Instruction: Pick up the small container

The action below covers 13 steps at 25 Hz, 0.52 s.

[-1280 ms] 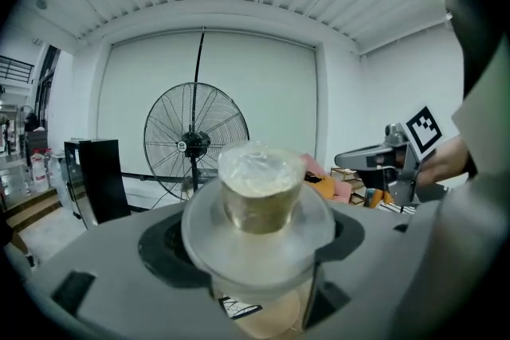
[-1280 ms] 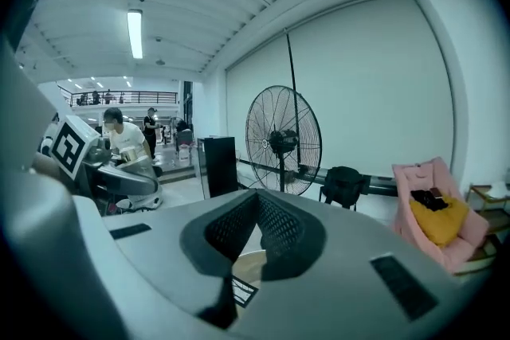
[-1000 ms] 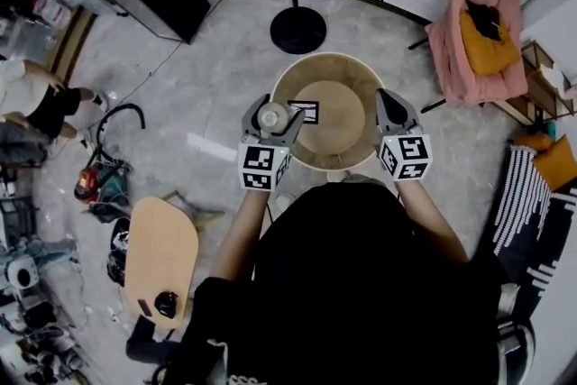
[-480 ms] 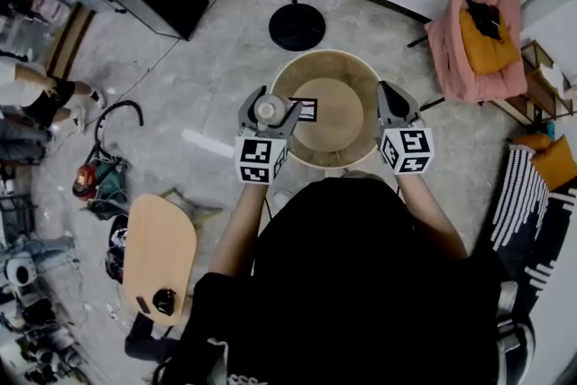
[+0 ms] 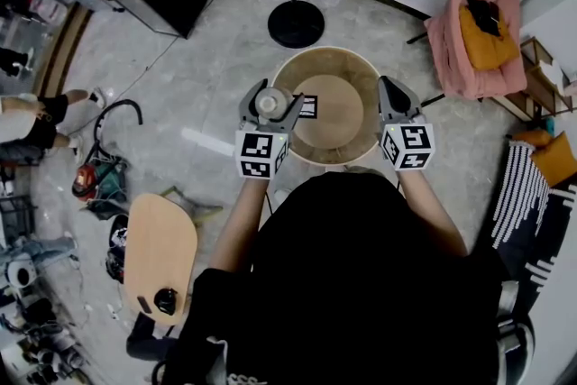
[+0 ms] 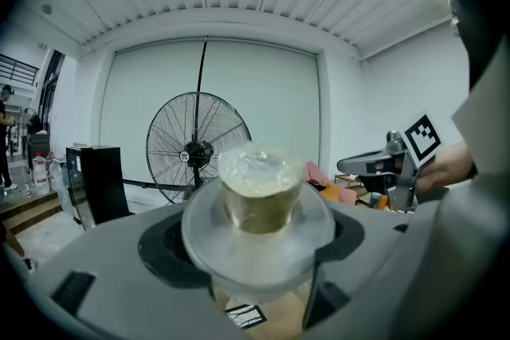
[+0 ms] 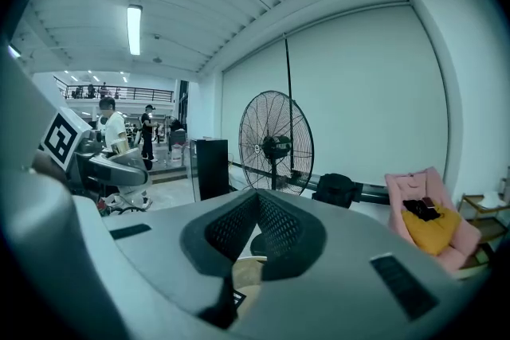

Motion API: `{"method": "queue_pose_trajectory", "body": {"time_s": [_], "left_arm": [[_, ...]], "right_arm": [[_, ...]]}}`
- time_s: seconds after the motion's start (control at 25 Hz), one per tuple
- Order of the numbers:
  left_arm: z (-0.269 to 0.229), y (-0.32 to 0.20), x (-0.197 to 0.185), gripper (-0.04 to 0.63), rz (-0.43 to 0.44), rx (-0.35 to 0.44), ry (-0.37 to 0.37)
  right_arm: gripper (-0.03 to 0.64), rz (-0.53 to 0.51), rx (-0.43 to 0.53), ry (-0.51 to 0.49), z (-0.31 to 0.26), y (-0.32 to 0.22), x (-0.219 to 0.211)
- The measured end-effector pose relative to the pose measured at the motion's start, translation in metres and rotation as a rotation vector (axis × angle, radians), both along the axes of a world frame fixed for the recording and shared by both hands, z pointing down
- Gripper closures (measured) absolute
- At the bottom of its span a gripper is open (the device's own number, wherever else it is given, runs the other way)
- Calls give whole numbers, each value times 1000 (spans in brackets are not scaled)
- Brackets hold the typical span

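Your left fingers (image 6: 96,267) are closed partway on the container (image 6: 259,187), one pad on each side of it. Its wide clear rim sits level with the finger tops and the narrower body, with tan contents under a clear cover, stands upright above them. That grip under the rim looks deliberate. The rim gives the pads a ledge, so the container hangs in the left gripper (image 5: 273,96) and is not merely pinched by its slick wall.

Below the fingers you can see the wood of the table (image 5: 326,53) and a marker card (image 6: 243,315). The container therefore appears to be off the surface, though the exact gap can't be read. From the head view it sits over the table's left edge, just ahead of your left marker cube.

Your right fingers (image 7: 343,251) are pressed together with nothing between them. The right gripper (image 5: 389,90) hovers over the table's right edge, well apart from the container. It seems parked there simply to stay out of the way, since one gripper is enough for a thing this light.

The pick-up looks essentially done. The main risk is tilt: hold the left fingers level, or the contents shift and the rim may slide off the pads. The fan (image 6: 198,151) stands far beyond the fingertips and plays no part.
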<state>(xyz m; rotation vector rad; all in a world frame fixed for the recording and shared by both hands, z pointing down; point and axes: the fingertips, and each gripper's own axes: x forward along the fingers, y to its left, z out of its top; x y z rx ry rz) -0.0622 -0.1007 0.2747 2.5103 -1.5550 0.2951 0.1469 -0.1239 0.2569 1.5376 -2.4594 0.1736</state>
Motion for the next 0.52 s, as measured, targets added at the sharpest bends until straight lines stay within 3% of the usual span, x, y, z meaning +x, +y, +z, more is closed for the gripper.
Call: {"method": "queue_pose_trajectory", "body": {"time_s": [0.52], "left_arm": [[-4, 3, -2, 242, 23, 0, -11]], "right_arm": [[603, 19, 7, -1, -2, 6, -4]]}}
